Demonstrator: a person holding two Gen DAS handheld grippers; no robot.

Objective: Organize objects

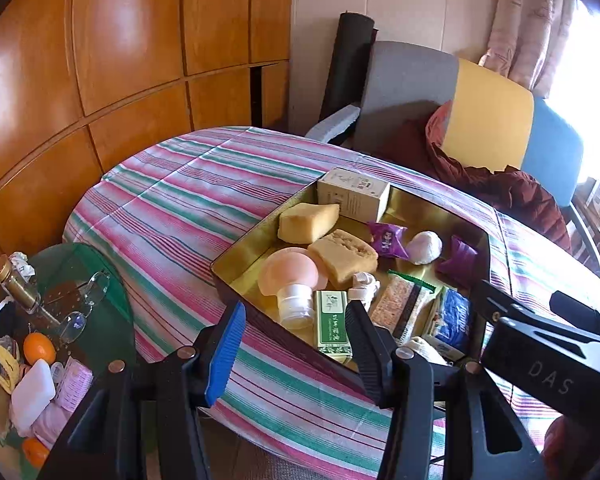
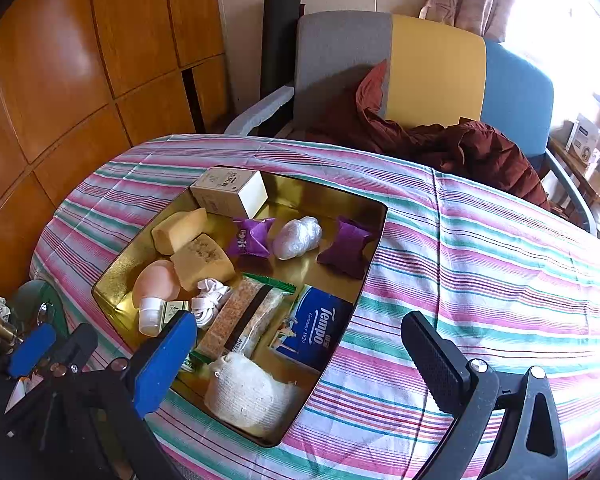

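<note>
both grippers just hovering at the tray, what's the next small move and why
Probably ease the right gripper forward and down toward the white mesh pouch at the gold tray's near corner. Both grippers hang with jaws apart and nothing between them, and the pouch is the nearest item to the right one, lying clear on top. The left gripper can wait.

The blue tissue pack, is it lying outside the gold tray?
No, the tissue pack lies inside the tray, near its front corner.

Home – armchair (image 2: 420, 68), curtain (image 1: 532, 12), striped tablecloth (image 2: 480, 248)
</note>
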